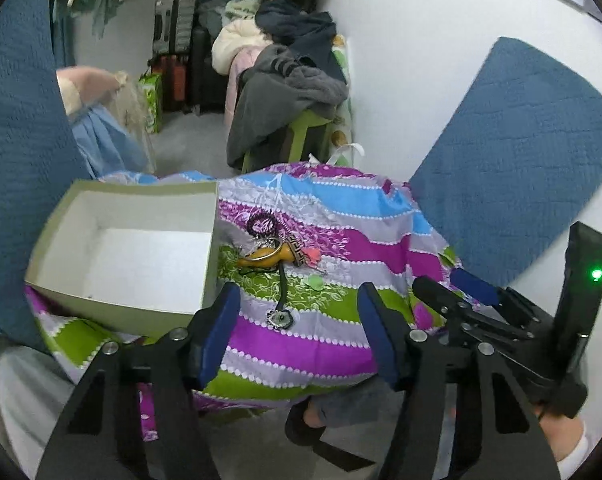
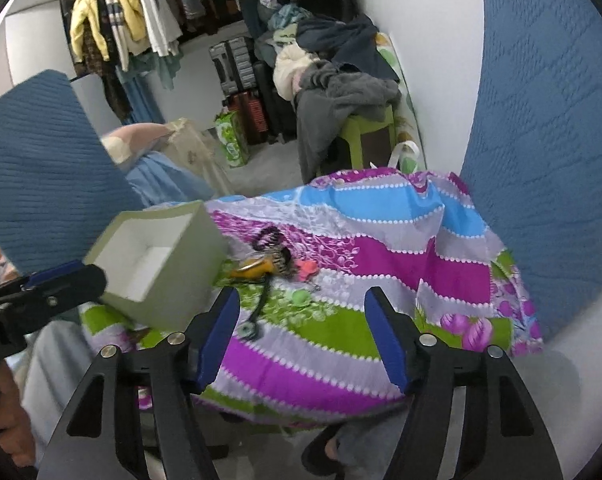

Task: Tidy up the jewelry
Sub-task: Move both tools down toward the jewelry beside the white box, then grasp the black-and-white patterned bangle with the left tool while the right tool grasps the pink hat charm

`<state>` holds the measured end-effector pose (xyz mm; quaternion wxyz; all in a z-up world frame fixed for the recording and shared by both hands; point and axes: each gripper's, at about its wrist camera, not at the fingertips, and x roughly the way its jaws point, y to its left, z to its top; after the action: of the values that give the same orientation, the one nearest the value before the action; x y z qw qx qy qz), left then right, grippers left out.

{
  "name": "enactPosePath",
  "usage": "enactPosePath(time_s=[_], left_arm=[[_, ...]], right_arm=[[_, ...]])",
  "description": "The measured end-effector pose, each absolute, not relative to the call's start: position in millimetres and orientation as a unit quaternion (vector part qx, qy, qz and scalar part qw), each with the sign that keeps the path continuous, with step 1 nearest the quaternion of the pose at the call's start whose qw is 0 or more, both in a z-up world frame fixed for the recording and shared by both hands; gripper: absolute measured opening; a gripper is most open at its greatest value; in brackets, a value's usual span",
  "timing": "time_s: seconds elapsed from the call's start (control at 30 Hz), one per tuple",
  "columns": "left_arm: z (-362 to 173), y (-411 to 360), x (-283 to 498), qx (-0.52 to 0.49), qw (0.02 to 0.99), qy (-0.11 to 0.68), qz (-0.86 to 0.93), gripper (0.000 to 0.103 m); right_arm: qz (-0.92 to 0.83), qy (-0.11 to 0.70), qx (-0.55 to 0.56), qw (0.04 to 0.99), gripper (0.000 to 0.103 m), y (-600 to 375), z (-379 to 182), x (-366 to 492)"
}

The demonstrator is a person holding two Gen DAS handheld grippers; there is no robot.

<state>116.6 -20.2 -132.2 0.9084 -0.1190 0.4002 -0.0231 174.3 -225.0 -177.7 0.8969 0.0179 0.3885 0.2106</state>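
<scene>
An olive box [image 1: 121, 240] with a white, empty inside stands open on the striped cloth [image 1: 325, 344], left of a small heap of jewelry. The heap holds a yellow curved piece [image 1: 263, 258], a dark beaded bracelet [image 1: 261, 224], a pink piece [image 1: 313, 256] and a round pendant on a black cord [image 1: 280, 319]. My left gripper [image 1: 299, 296] hovers open just before the pendant, nothing between its blue pads. My right gripper [image 2: 303, 298] is open too, nearer than the heap [image 2: 269, 260] and right of the box [image 2: 157, 264]. It holds nothing.
Blue cushions [image 1: 513, 152] flank the cloth-covered surface on both sides. Behind it stand a green stool [image 2: 365, 132] piled with grey clothes, suitcases [image 2: 241, 68] and hanging garments [image 2: 121, 20]. A sandalled foot [image 1: 313, 420] shows on the floor below the cloth's front edge.
</scene>
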Motion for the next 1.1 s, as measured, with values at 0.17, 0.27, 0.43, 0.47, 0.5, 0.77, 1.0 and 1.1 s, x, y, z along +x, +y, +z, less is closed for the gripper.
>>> enactPosePath(time_s=[0.17, 0.27, 0.43, 0.47, 0.5, 0.77, 1.0, 1.1], left_arm=[[-160.6, -24.2, 143.3, -0.129, 0.901, 0.413, -0.038, 0.046], [-179.8, -27.4, 163.2, -0.133, 0.894, 0.425, -0.042, 0.044], [-206.4, -38.9, 191.1, -0.130, 0.887, 0.440, -0.051, 0.044], [-215.1, -42.0, 199.5, -0.128, 0.882, 0.452, -0.049, 0.044], [-219.7, -43.3, 204.2, -0.128, 0.878, 0.458, -0.050, 0.044], [-254.0, -48.1, 245.0, -0.125, 0.873, 0.471, -0.036, 0.044], [-270.6, -47.4, 271.6, -0.123, 0.875, 0.468, -0.025, 0.030], [-277.4, -46.5, 278.7, -0.121, 0.872, 0.474, -0.020, 0.020]], right_arm=[[0.239, 0.413, 0.026, 0.878, 0.063, -219.0, -212.8, 208.1], [0.256, 0.440, 0.041, 0.860, 0.049, -216.0, -230.9, 232.0], [0.271, 0.448, 0.026, 0.851, 0.034, -209.8, -250.2, 260.3], [0.274, 0.456, 0.030, 0.846, 0.031, -210.0, -255.9, 267.7], [0.279, 0.464, 0.037, 0.840, 0.029, -210.5, -261.1, 275.0], [0.289, 0.487, 0.046, 0.823, 0.029, -209.3, -283.5, 302.1], [0.290, 0.503, 0.059, 0.812, 0.029, -211.0, -294.6, 313.9], [0.292, 0.507, 0.061, 0.809, 0.029, -209.5, -296.8, 316.5]])
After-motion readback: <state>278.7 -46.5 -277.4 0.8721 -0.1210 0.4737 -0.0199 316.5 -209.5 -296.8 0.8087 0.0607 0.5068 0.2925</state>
